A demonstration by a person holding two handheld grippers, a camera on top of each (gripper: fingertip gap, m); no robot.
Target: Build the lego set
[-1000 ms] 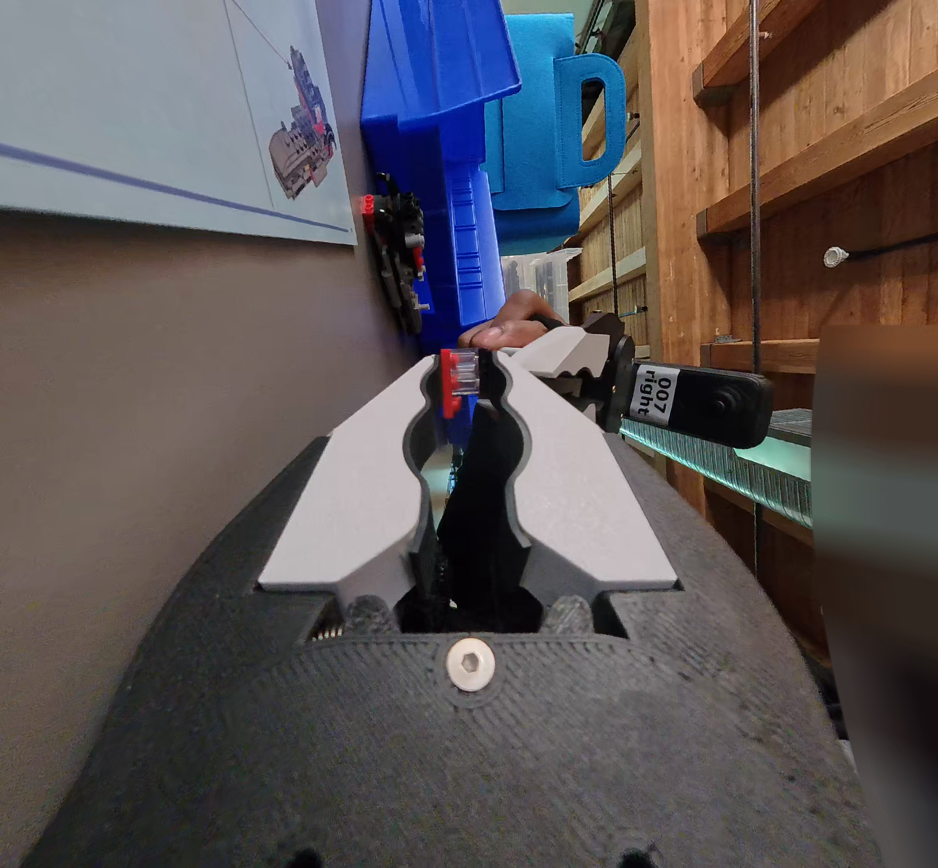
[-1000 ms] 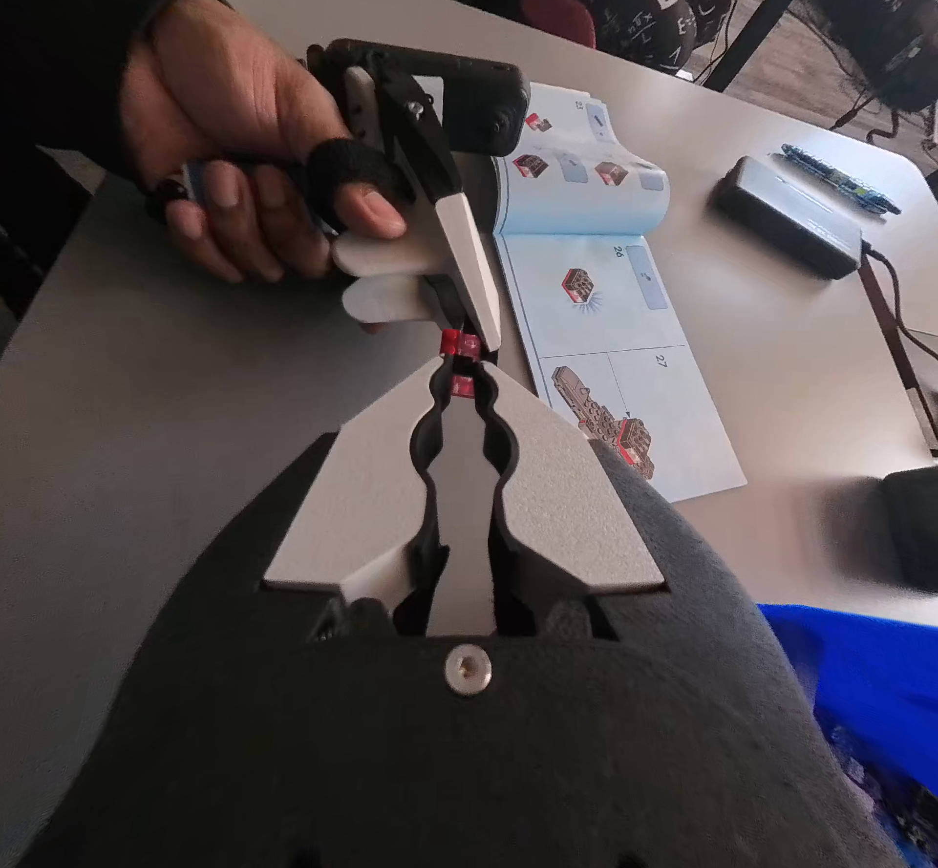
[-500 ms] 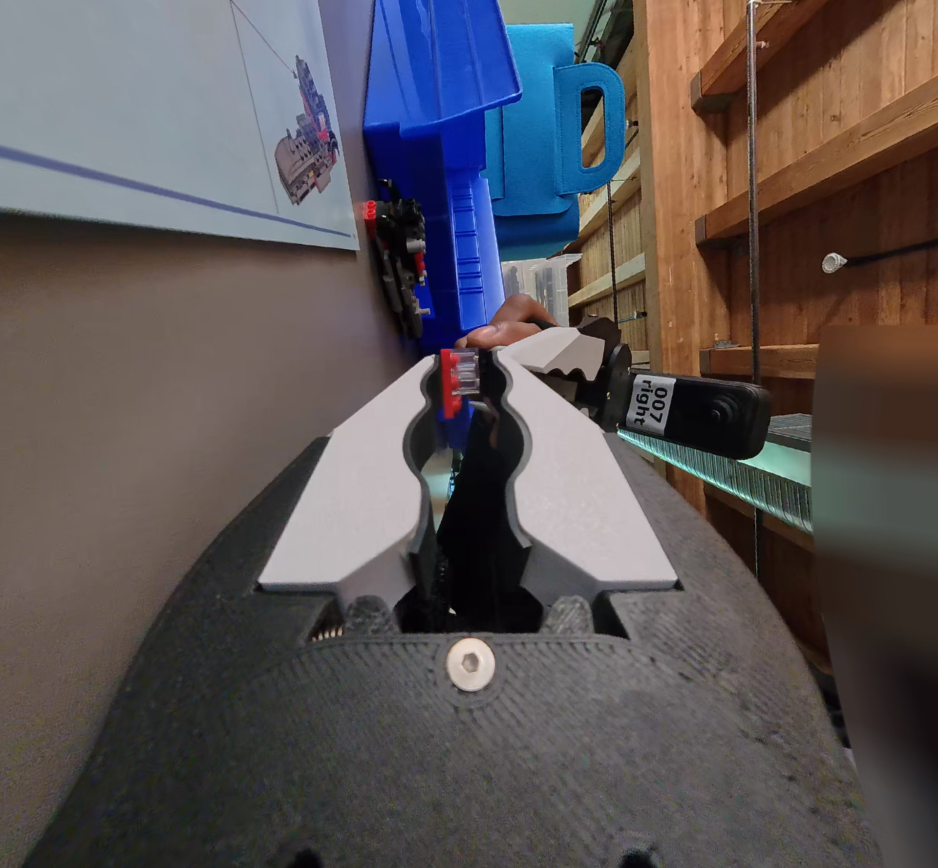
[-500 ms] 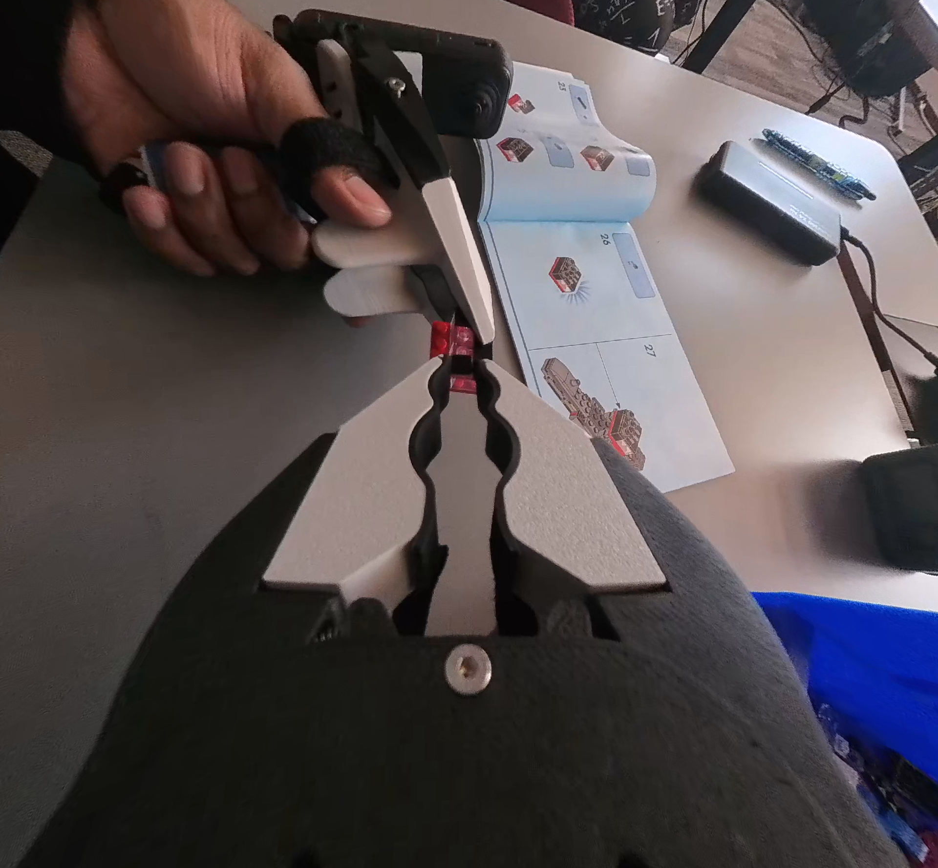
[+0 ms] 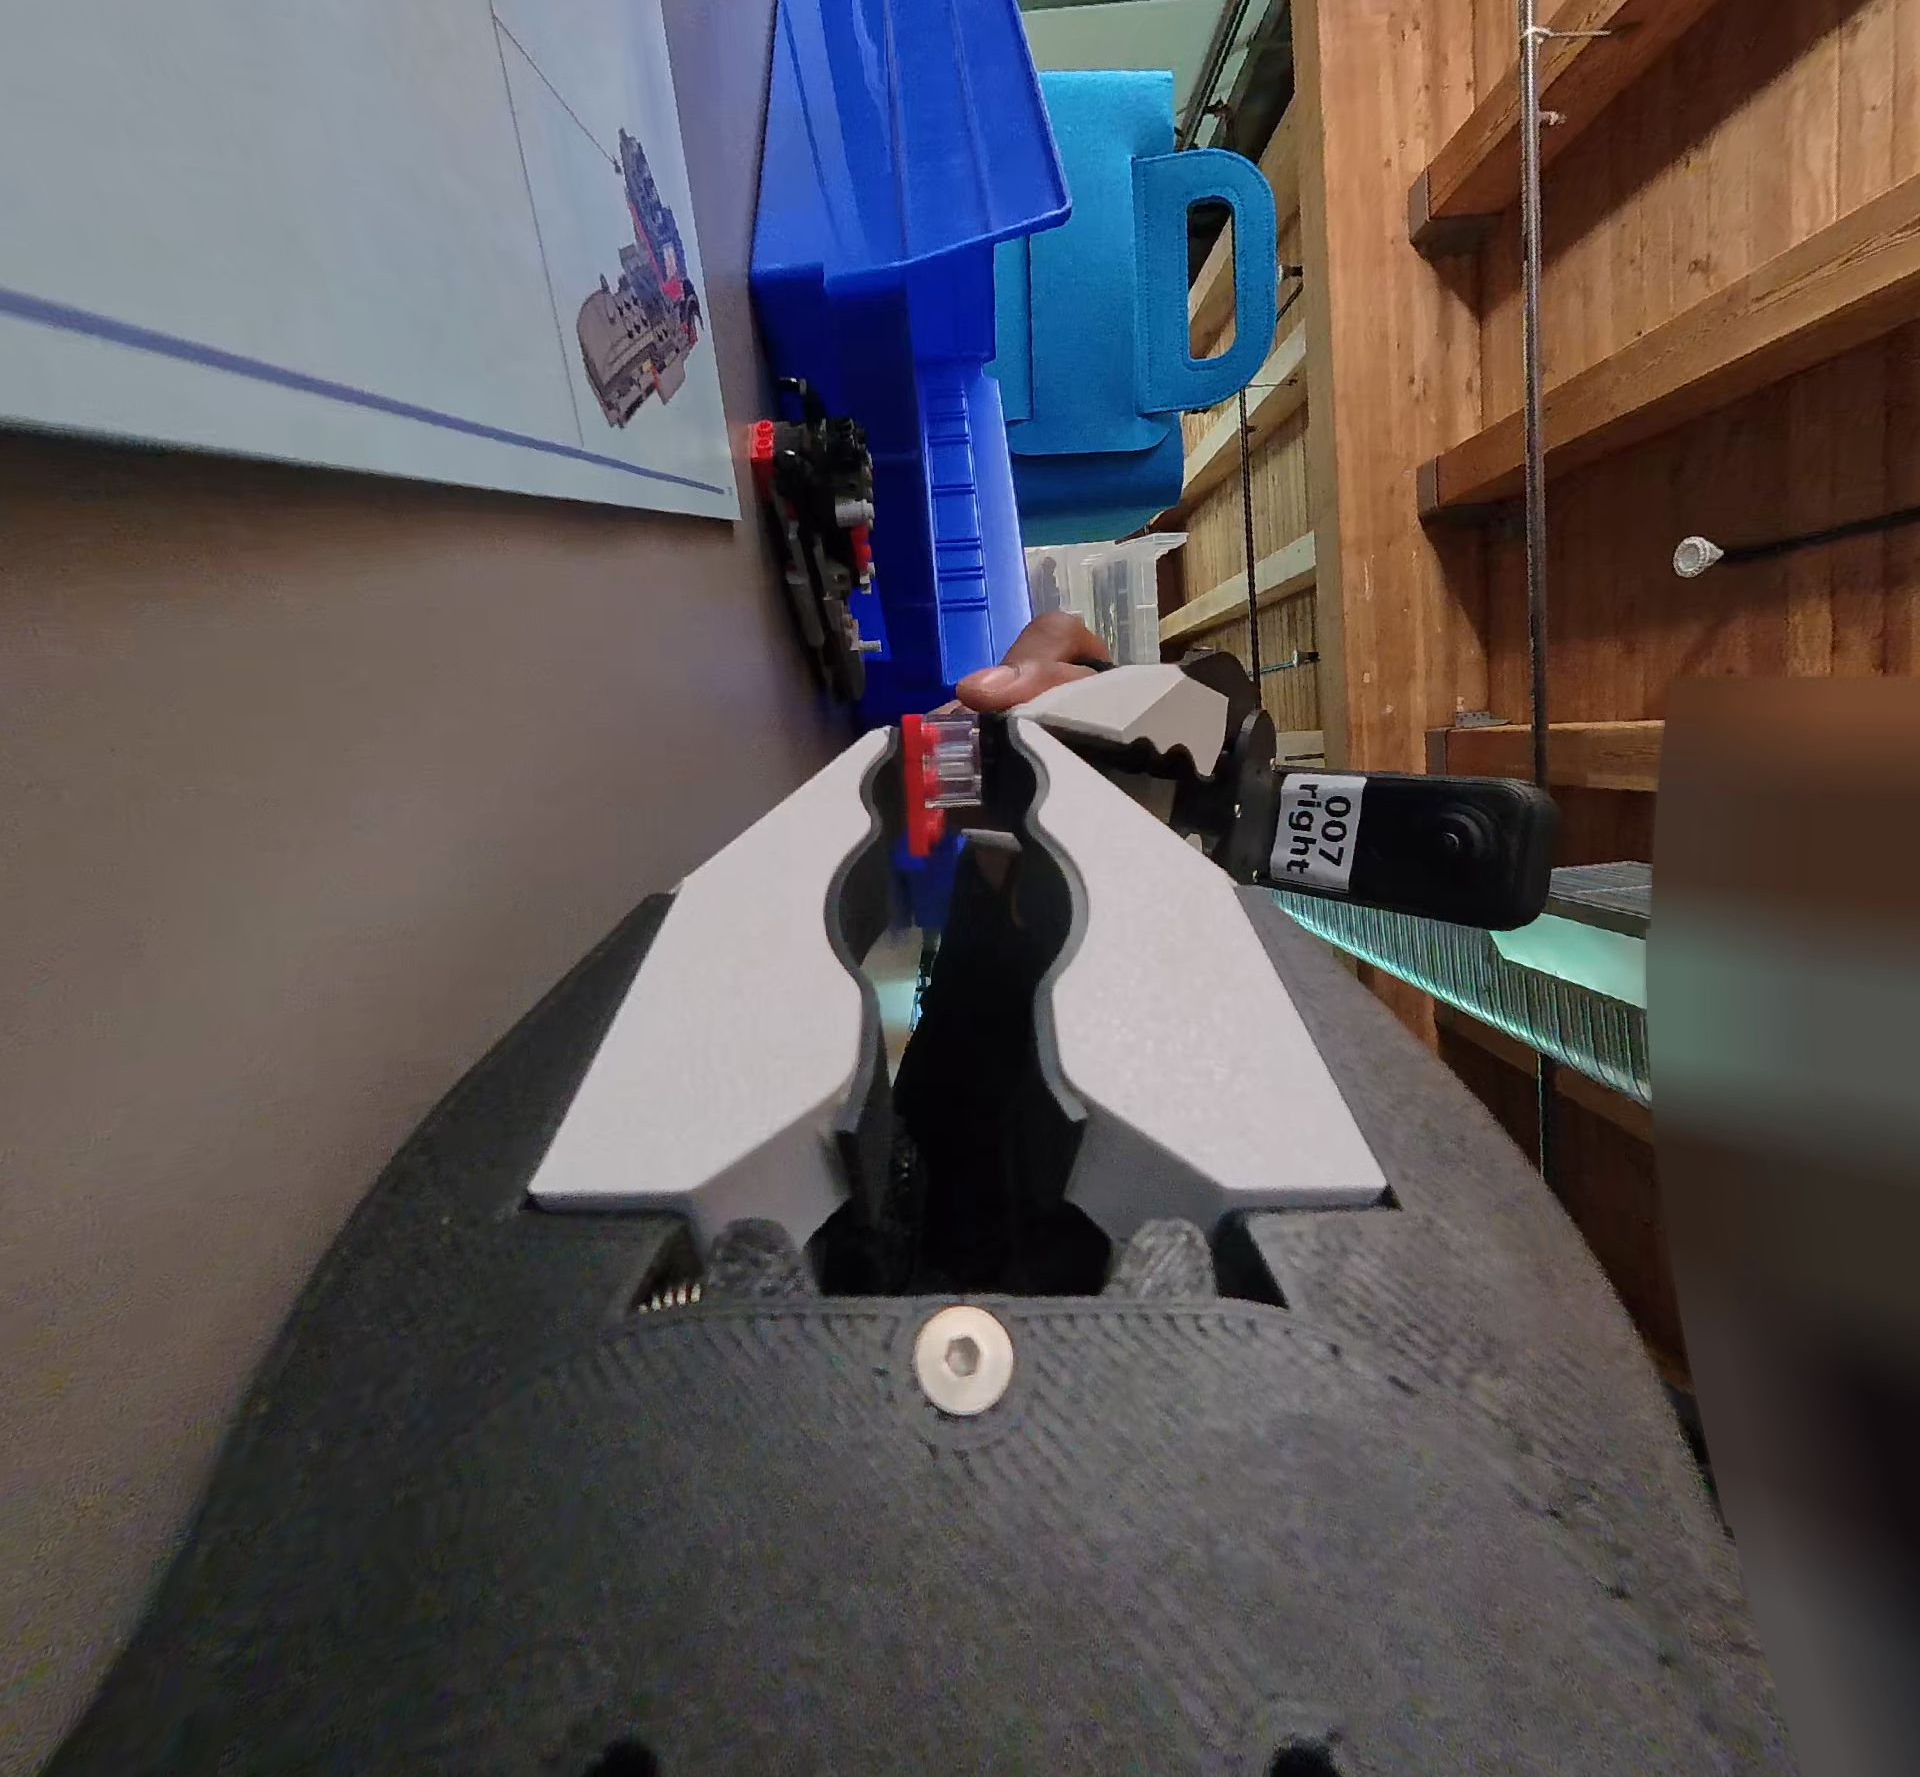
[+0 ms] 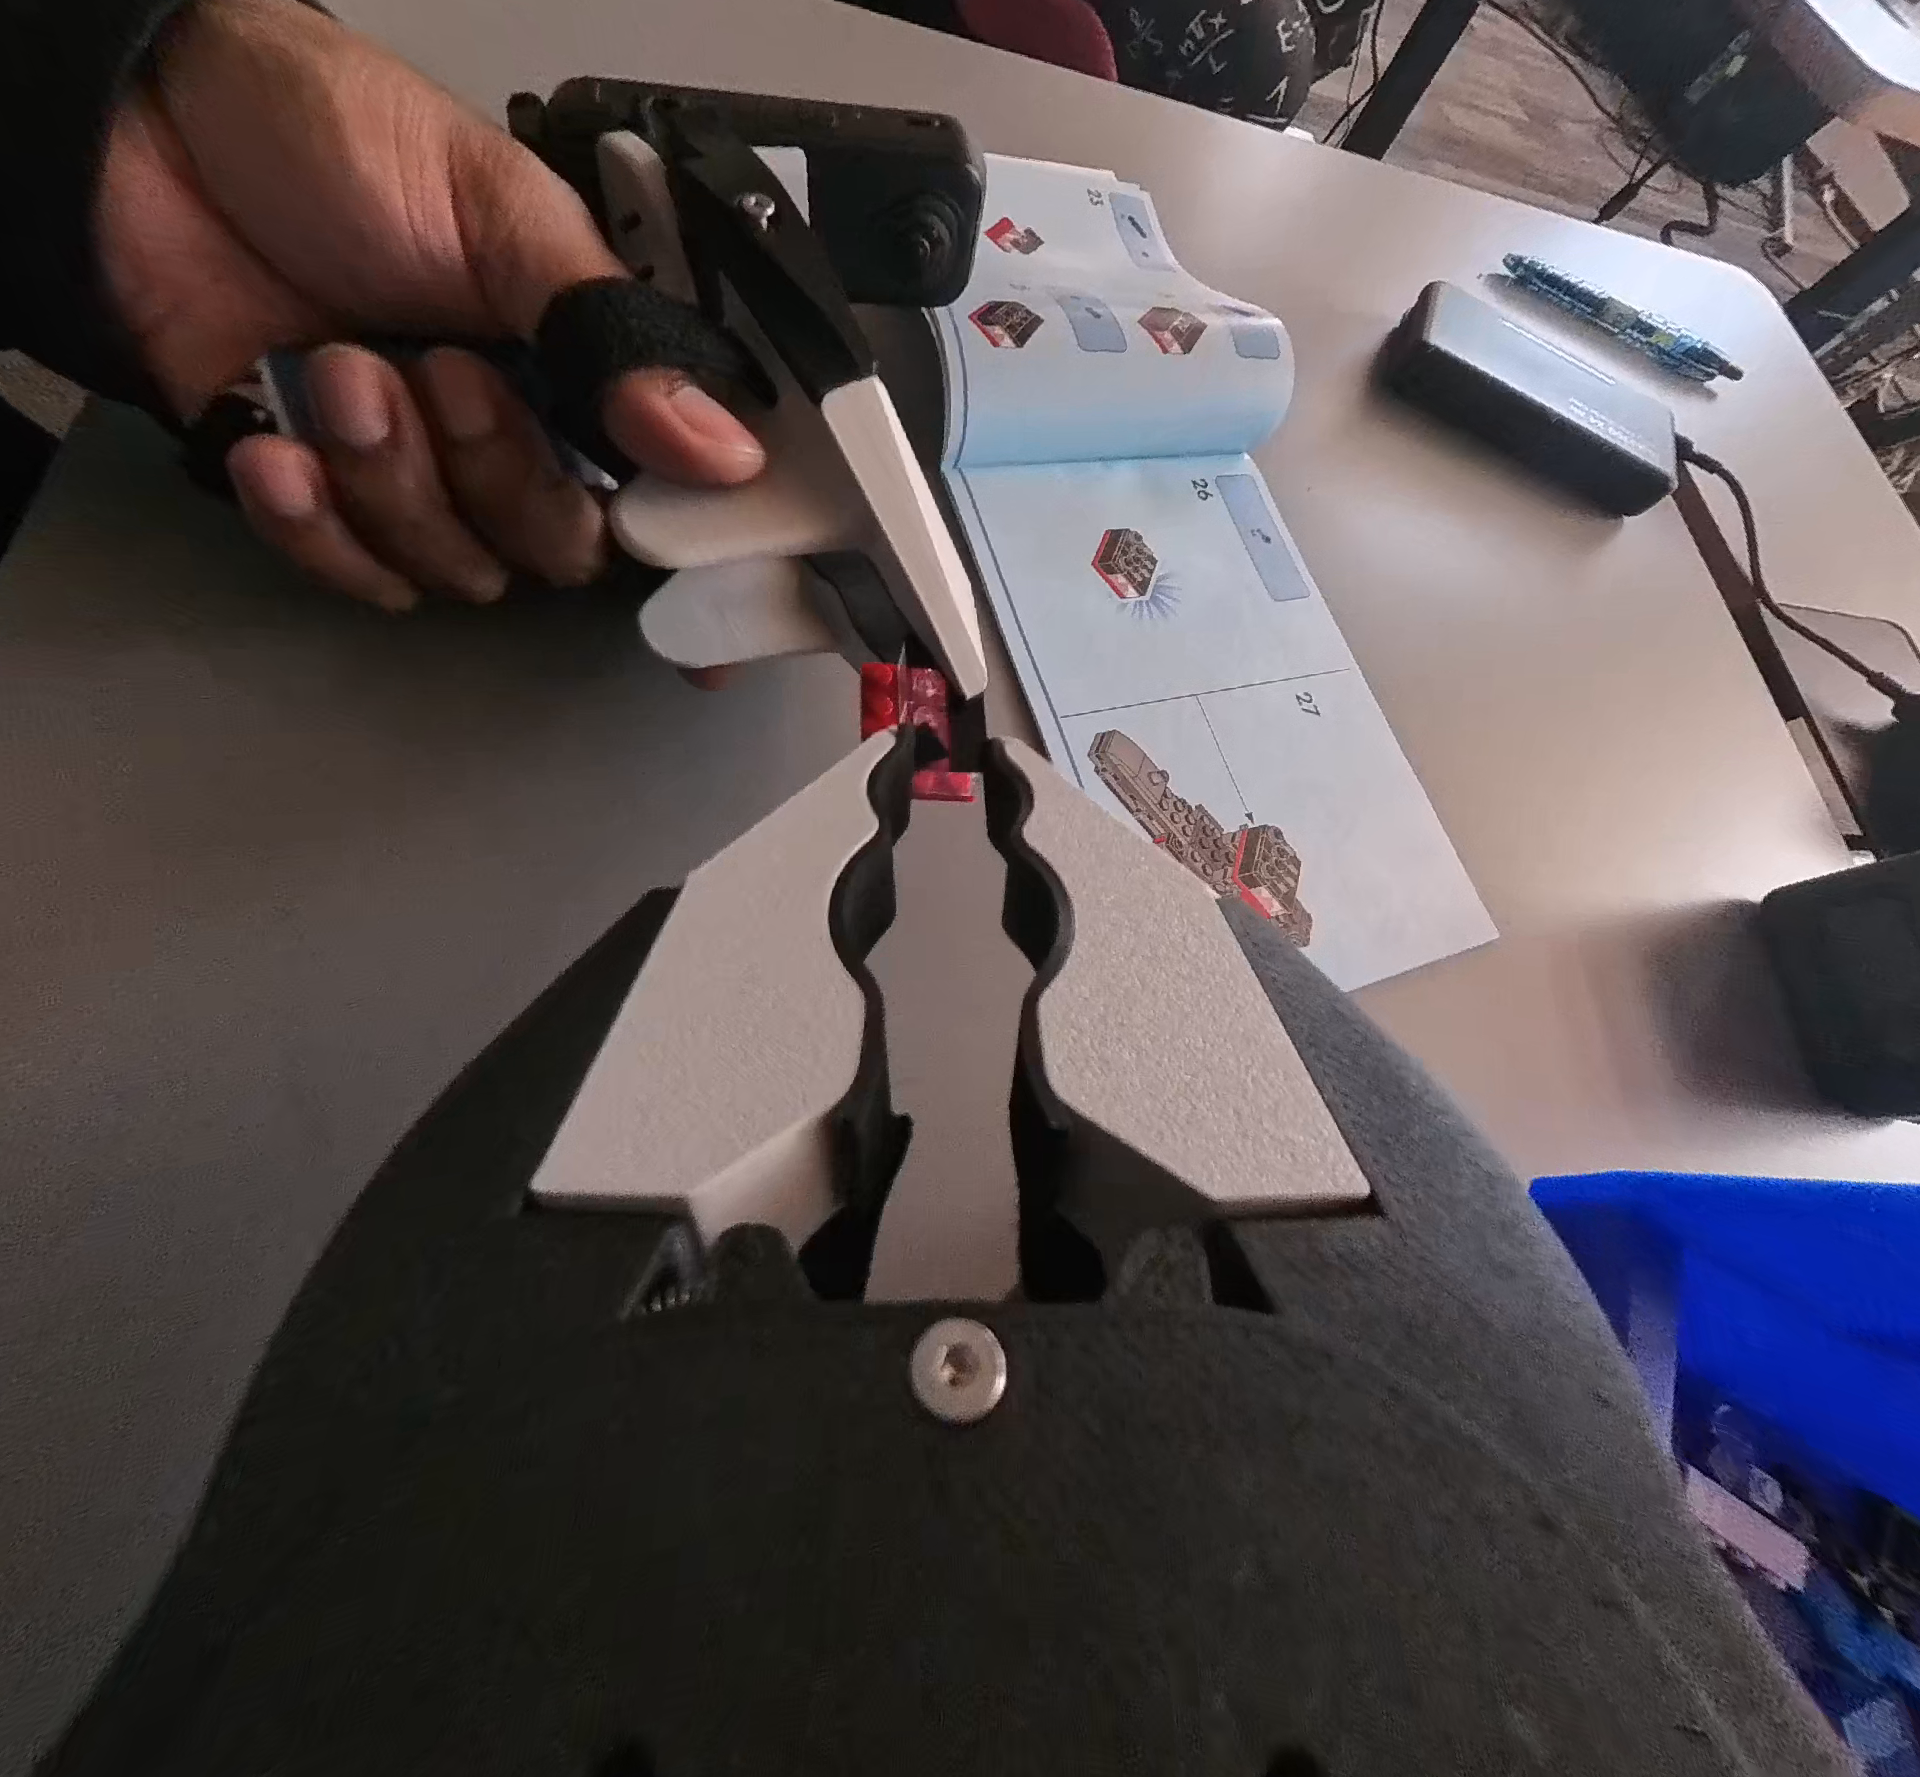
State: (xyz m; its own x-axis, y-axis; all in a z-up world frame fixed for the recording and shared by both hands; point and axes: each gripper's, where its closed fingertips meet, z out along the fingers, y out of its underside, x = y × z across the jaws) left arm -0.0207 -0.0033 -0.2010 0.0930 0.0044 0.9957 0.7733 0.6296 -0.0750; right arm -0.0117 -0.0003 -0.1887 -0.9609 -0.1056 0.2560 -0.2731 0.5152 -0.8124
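While the left hand-held gripper pinches a small red-and-clear Lego piece above the surface, the right hand-held gripper nips another red piece; misalignment could pop either loose.

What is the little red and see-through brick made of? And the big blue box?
The little brick piece looks like hard, glossy plastic: a solid red plate with a clear part you can see through. The blue bin also looks like plastic, smooth and slightly shiny, with moulded ribs down its side.
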